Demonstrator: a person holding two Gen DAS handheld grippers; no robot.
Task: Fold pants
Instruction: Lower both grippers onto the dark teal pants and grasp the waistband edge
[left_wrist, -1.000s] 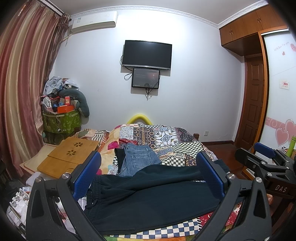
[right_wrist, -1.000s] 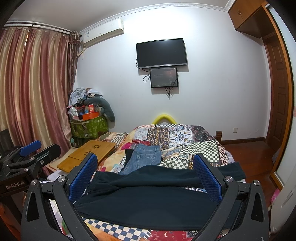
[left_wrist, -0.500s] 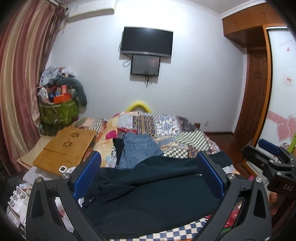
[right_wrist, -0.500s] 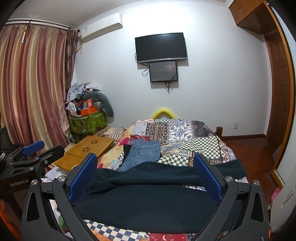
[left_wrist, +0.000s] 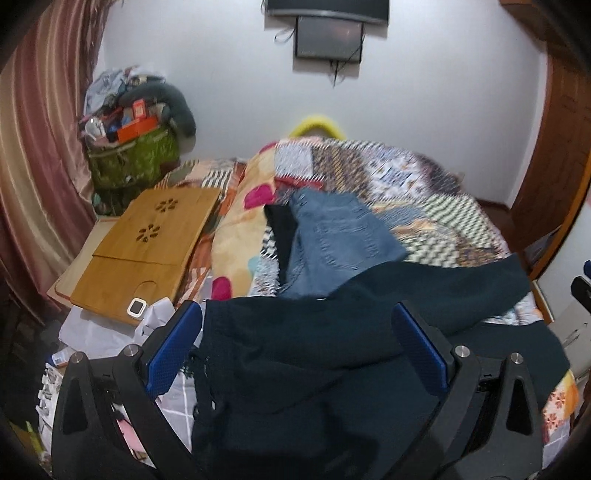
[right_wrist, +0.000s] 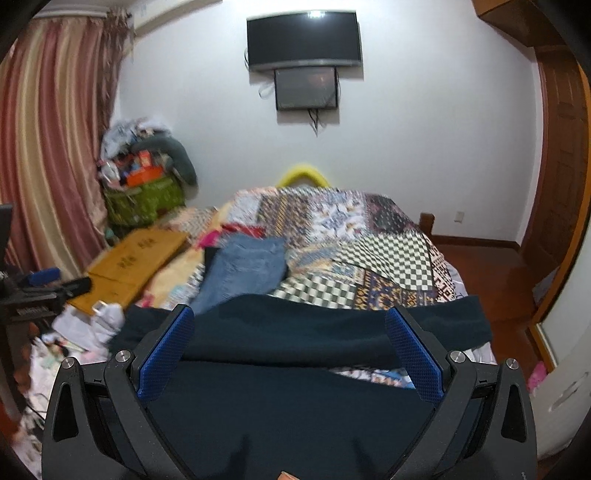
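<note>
- Soft dark navy fleece pants (left_wrist: 332, 369) lie crumpled across the patchwork quilted bed (left_wrist: 443, 206), at 6 o'clock.
- Left gripper (left_wrist: 299, 343) and right gripper (right_wrist: 291, 343): ribbed blue pads spread wide, hovering over them.
- Folded blue denim jeans (left_wrist: 332, 236) at 12 o'clock behind.

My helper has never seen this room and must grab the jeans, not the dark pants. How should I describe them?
Find the bed with the patchwork quilt. The jeans lie near its middle, just beyond the dark pants spread across the near end. They are faded blue denim with stitched pockets; the pants are plain and almost black.
</note>
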